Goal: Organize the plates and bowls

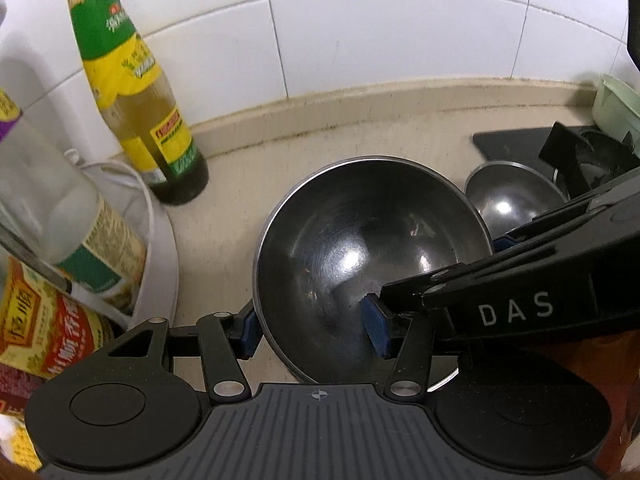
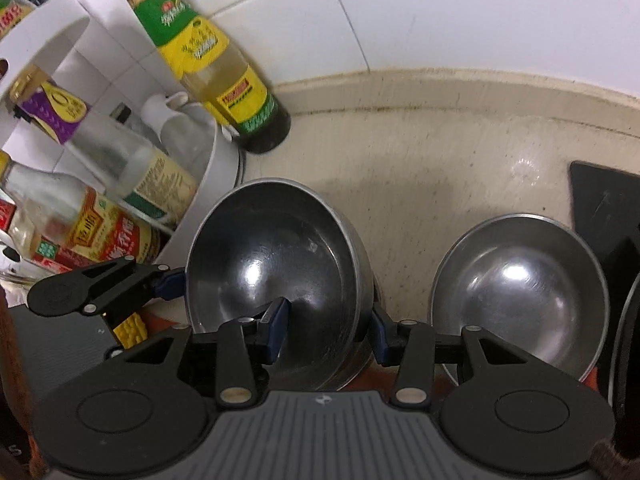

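A large steel bowl [image 1: 360, 248] [image 2: 272, 264] hangs a little above the beige counter, held from both sides. My left gripper [image 1: 310, 330] is shut on its near-left wall, one blue pad outside and one inside. My right gripper [image 2: 326, 336] is shut on the bowl's right wall in the same way. In the left wrist view the right gripper [image 1: 502, 242] comes in from the right onto the rim. In the right wrist view the left gripper [image 2: 172, 284] clamps the left rim. A smaller steel bowl [image 1: 512, 196] [image 2: 520, 292] sits on the counter to the right.
A green-and-yellow sauce bottle [image 1: 136, 92] [image 2: 212, 60] stands by the tiled wall. A white rack [image 1: 160, 248] [image 2: 208, 184] of bottles crowds the left. A black stove [image 1: 520, 140] [image 2: 600, 196] lies at right, with a pale green bowl [image 1: 616, 108] behind it.
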Motion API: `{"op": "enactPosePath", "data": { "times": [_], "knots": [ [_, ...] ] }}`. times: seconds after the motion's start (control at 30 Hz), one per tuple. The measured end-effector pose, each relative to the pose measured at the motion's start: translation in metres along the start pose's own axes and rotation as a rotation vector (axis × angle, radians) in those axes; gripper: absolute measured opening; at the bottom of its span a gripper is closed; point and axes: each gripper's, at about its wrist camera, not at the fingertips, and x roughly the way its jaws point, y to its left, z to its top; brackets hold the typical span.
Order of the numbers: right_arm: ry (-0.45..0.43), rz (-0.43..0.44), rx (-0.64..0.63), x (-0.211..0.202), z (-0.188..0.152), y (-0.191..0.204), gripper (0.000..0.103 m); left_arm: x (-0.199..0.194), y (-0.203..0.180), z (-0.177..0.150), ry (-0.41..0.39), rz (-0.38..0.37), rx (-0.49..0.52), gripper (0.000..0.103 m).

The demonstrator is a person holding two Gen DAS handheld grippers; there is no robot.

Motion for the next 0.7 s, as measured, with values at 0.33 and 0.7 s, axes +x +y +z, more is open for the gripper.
{"op": "enactPosePath", "data": {
  "times": [0.33, 0.7],
  "knots": [
    [0.046, -0.007, -0.006, 0.017, 0.001, -0.004, 0.040, 0.011, 0.005, -0.009, 0.026, -0.009, 0.000, 0.067],
    [-0.069, -0.104, -0.117, -0.006, -0.003, 0.007, 0.047, 0.011, 0.016, -0.018, 0.040, 0.017, -0.013, 0.074]
  ]
}}
